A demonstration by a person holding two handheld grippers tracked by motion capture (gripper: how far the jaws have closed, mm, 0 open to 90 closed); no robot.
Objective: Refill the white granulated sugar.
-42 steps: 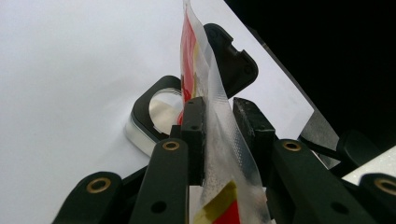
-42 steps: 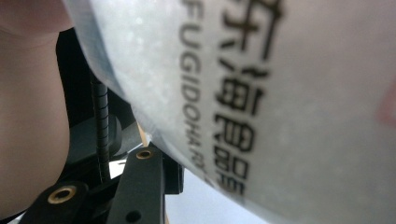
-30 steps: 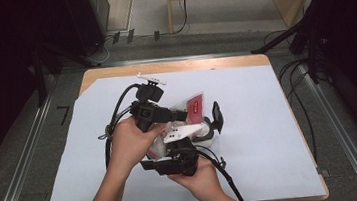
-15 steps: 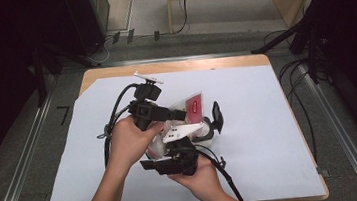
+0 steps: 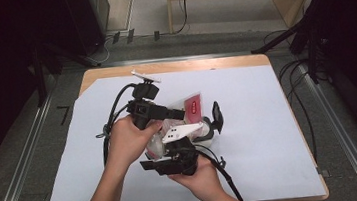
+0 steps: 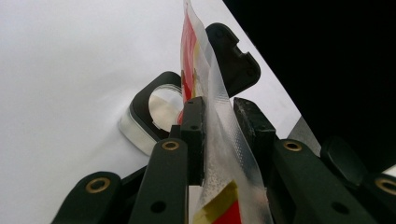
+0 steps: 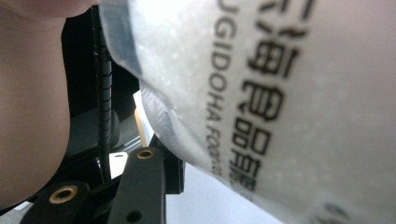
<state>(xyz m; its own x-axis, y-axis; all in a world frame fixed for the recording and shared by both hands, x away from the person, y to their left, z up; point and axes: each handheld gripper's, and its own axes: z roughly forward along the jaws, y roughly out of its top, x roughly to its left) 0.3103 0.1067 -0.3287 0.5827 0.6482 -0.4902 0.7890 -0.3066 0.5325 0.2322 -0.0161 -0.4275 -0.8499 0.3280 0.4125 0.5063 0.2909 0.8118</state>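
Beside the black-rimmed clear container (image 6: 154, 114) on the white sheet (image 5: 268, 116), the clear pouch (image 6: 219, 140) shows red and yellow print, its frosted side (image 7: 299, 93) bearing black lettering.

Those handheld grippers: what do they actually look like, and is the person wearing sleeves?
Both are black. The left gripper has two chunky black jaws with brass-coloured rivets, and the right gripper has the same rivets. Thick black cables trail from them. A grey three-cornered plate with small holes tops the right one. The forearms are bare: no sleeves or gloves show.
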